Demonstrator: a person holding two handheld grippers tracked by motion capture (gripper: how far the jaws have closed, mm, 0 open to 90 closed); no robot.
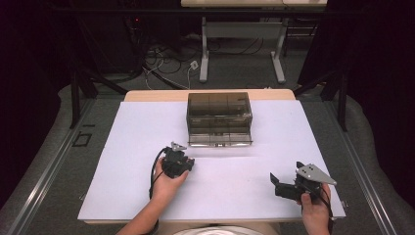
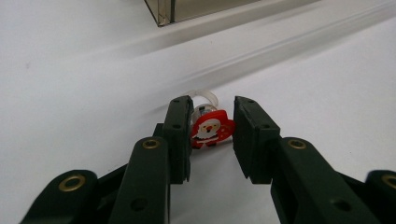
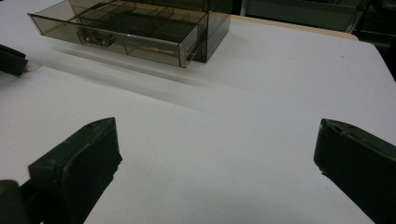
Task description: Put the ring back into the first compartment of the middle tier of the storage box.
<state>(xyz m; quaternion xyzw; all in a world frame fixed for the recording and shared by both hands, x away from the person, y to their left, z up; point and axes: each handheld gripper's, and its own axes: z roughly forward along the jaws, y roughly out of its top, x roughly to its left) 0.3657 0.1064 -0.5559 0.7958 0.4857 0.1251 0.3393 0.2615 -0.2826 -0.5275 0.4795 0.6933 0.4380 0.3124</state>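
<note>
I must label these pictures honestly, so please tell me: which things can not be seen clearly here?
- Santa ring, left gripper view: the left hand-held gripper covers its sides; contact with both jaws is unclear.
- Drawer box, high view: contents too small; dark plastic hides them.
- Drawer, right gripper view: compartments too dark to judge.
- Right hand-held gripper: jaws cut off by the frame edges.

Smooth, matt white sheet (image 1: 147,147) over a pale wood-look table edge (image 1: 147,95). On it, a glossy, see-through smoky plastic drawer box (image 1: 219,117). Near the box's front, matt black plastic jaws on the left gripper (image 2: 211,135), brass-coloured metal eyelets (image 2: 72,182) set in, flanking a glossy red-and-white Santa ring (image 2: 211,128) with a clear plastic band. Matt black right gripper (image 3: 215,163), dull grey plate (image 1: 315,173) on top.
</note>
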